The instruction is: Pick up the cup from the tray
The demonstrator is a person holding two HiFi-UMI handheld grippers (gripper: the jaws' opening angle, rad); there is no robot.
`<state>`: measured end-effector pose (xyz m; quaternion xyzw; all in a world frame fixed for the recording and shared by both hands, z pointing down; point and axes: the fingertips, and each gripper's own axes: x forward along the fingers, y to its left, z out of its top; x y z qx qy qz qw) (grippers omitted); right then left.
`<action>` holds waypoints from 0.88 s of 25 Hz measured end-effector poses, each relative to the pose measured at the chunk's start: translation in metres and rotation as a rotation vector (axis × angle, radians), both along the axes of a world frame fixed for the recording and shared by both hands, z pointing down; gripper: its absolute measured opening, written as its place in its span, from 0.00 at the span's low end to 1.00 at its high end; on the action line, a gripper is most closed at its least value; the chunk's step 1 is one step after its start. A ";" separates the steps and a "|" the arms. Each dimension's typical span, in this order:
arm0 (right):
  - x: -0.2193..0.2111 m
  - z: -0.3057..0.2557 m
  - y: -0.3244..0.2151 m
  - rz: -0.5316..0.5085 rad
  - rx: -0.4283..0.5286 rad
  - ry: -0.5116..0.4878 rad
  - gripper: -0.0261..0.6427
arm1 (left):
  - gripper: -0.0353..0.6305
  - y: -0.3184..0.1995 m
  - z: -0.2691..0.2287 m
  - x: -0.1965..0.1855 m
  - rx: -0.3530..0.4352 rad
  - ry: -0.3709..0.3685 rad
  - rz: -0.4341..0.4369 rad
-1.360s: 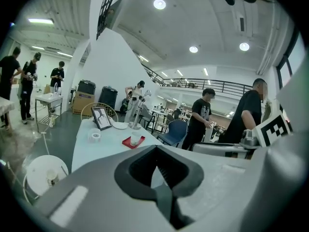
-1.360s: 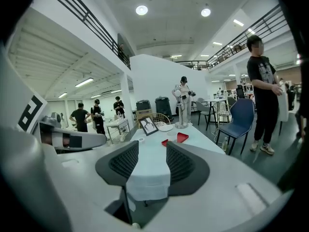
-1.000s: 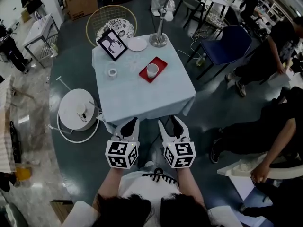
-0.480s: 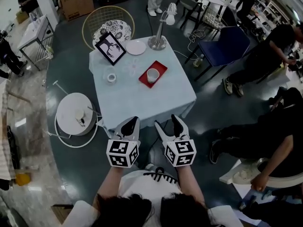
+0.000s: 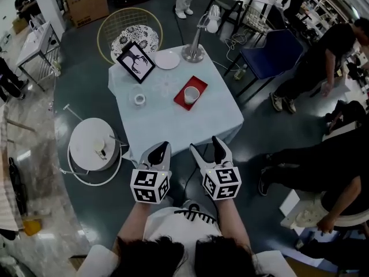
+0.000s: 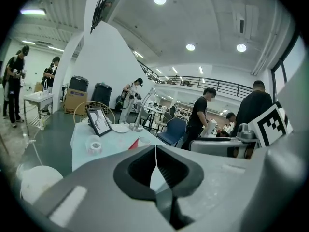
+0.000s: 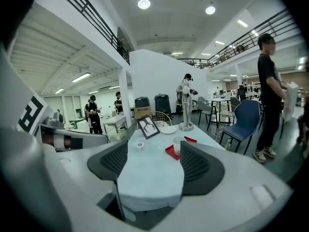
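— Whereabouts of the cup (image 5: 192, 94)?

— Upright in the red tray (image 5: 201, 83), on the far half of the table (image 5: 173, 128). Straight ahead, well apart from both sets of fingers.

— Nearer side?

— Slightly nearer the right gripper (image 5: 206, 146), and a touch left of its line in the head view. Further off the line of the left gripper (image 5: 160, 149). Both short of the table's near edge.

— State of the fingers?

— On the right: just been opening, spread wide now, nothing between the pads. On the left: pressed together, empty.

— Call for the next move?

— Probably a long forward reach with the right, over the near cloth, pads to either side of the upright wall. Worth keeping clear of the tray rim.
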<state>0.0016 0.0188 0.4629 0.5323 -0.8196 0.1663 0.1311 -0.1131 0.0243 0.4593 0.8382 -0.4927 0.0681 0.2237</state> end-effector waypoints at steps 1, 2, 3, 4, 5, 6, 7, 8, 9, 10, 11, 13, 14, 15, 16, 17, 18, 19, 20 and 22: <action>-0.002 0.000 -0.002 0.012 0.001 0.000 0.56 | 0.05 -0.002 0.000 -0.003 0.000 -0.001 0.009; -0.004 0.000 -0.004 0.022 0.002 0.000 0.56 | 0.05 -0.004 0.001 -0.006 -0.002 -0.002 0.018; -0.007 0.000 -0.006 0.031 0.001 0.001 0.56 | 0.05 -0.006 0.002 -0.009 -0.004 -0.003 0.026; -0.010 0.001 -0.008 0.038 0.001 0.002 0.56 | 0.05 -0.007 0.003 -0.013 -0.007 -0.003 0.032; -0.014 0.000 -0.009 0.044 0.001 0.002 0.56 | 0.05 -0.009 0.003 -0.017 -0.009 -0.002 0.036; -0.018 0.000 -0.010 0.050 0.001 0.001 0.56 | 0.05 -0.011 0.003 -0.021 -0.011 -0.001 0.040; -0.022 -0.001 -0.010 0.056 0.001 0.000 0.56 | 0.05 -0.012 0.003 -0.025 -0.012 0.000 0.044; -0.025 -0.002 -0.010 0.061 0.000 -0.002 0.56 | 0.05 -0.014 0.002 -0.029 -0.011 0.000 0.048; -0.028 -0.002 -0.010 0.065 -0.001 -0.002 0.56 | 0.05 -0.016 0.001 -0.032 -0.010 0.001 0.051; -0.031 -0.001 -0.010 0.067 -0.004 0.000 0.56 | 0.05 -0.017 0.001 -0.035 -0.009 0.003 0.051; -0.034 -0.001 -0.009 0.066 -0.006 0.005 0.57 | 0.05 -0.019 0.000 -0.038 -0.009 0.005 0.050; -0.040 -0.002 -0.009 0.061 -0.005 0.021 0.58 | 0.05 -0.021 0.001 -0.044 -0.011 0.008 0.048; -0.042 -0.002 -0.010 0.060 -0.002 0.028 0.59 | 0.06 -0.021 0.002 -0.046 -0.011 0.009 0.050; -0.043 -0.002 -0.011 0.062 0.000 0.034 0.59 | 0.05 -0.022 0.003 -0.048 -0.012 0.010 0.052; -0.044 -0.002 -0.012 0.065 0.001 0.038 0.60 | 0.05 -0.023 0.004 -0.049 -0.014 0.012 0.054; -0.045 -0.002 -0.012 0.068 0.001 0.038 0.60 | 0.05 -0.023 0.005 -0.050 -0.016 0.012 0.057; -0.046 -0.002 -0.012 0.070 0.000 0.038 0.60 | 0.06 -0.023 0.006 -0.050 -0.019 0.012 0.061; -0.046 -0.002 -0.012 0.069 -0.001 0.037 0.60 | 0.05 -0.024 0.007 -0.049 -0.022 0.013 0.067; -0.046 -0.002 -0.012 0.069 -0.002 0.038 0.60 | 0.05 -0.024 0.007 -0.048 -0.023 0.014 0.077; -0.045 -0.002 -0.014 0.072 -0.002 0.035 0.61 | 0.05 -0.025 0.005 -0.044 -0.017 0.018 0.099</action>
